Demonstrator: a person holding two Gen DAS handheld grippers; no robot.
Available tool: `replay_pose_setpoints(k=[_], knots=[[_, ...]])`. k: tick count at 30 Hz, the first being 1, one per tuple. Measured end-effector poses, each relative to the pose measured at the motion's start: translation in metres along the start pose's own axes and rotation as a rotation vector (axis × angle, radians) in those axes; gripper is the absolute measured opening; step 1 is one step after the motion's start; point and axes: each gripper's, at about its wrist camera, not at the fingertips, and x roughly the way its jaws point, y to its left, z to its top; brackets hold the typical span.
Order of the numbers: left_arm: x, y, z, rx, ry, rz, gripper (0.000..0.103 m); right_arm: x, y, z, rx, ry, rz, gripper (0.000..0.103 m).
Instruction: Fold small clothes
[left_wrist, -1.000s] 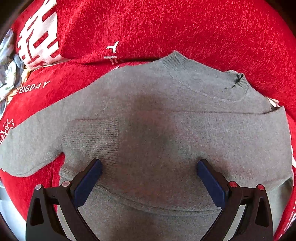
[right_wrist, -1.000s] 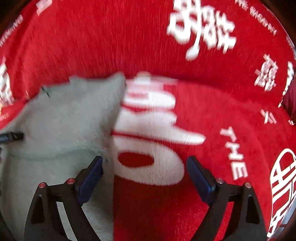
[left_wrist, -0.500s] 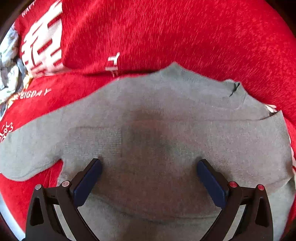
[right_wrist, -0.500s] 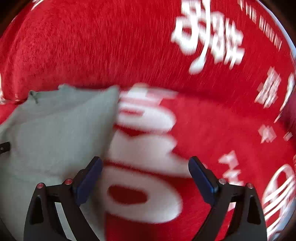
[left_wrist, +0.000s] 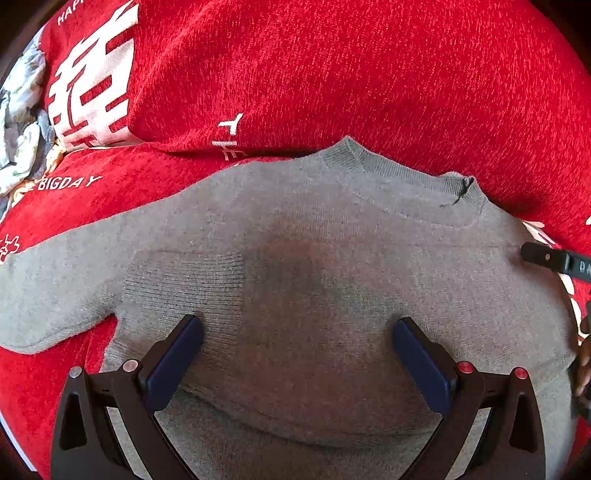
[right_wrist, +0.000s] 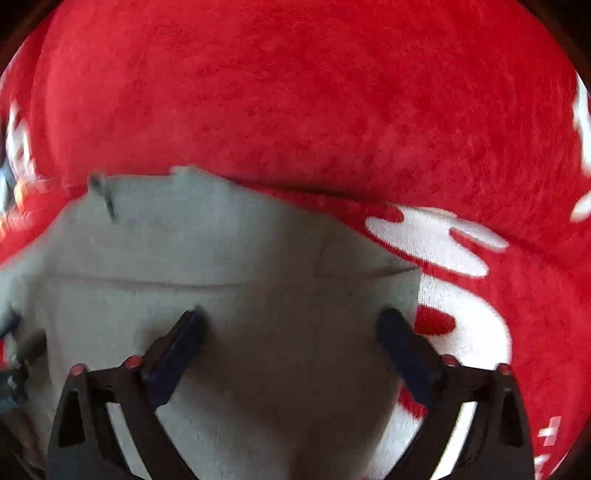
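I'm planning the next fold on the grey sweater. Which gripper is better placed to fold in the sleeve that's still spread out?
Probably left. The spread sleeve lies beside the open left gripper; the right gripper, also open, hovers over the sweater's opposite edge.

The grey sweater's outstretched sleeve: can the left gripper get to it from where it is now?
Probably yes. The left gripper is open over the grey sweater, and the outstretched sleeve lies flat on the red blanket to its left with nothing on top of it or between them.
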Motion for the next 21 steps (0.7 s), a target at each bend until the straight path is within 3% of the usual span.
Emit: replay_pose_setpoints(k=[1,3,8,10,12,15,17,21], knots=[[0.000,0.000,0.000,-0.001,0.000,-0.001,0.103,-0.002,0.003,0.003,-0.012,0.017,-0.054,0.100],[0.000,0.001,0.000,-0.002,-0.001,-0.005,0.103,-0.015,0.023,0.001,-0.110,-0.035,-0.115,0.100],[0.001,0.000,0.001,0.001,0.002,0.000,0.103,-0.023,0.072,-0.026,-0.246,-0.049,-0.047,0.100],[0.001,-0.001,0.001,0.004,0.004,0.006,0.103,-0.007,0.063,-0.029,-0.198,0.015,-0.041,0.101],[0.001,-0.001,0.001,0.007,0.005,0.009,0.103,-0.009,0.039,-0.031,-0.099,-0.002,0.026,0.101],[0.001,-0.001,0.001,0.007,0.005,0.013,0.103,-0.020,0.011,-0.036,-0.013,0.013,-0.100,0.102],[0.001,-0.001,0.002,0.006,0.006,0.012,0.103,-0.041,0.004,-0.051,0.024,-0.034,-0.009,0.102],[0.000,-0.002,0.003,0.013,0.017,0.019,0.103,-0.068,0.028,-0.079,-0.035,-0.105,0.025,0.102]])
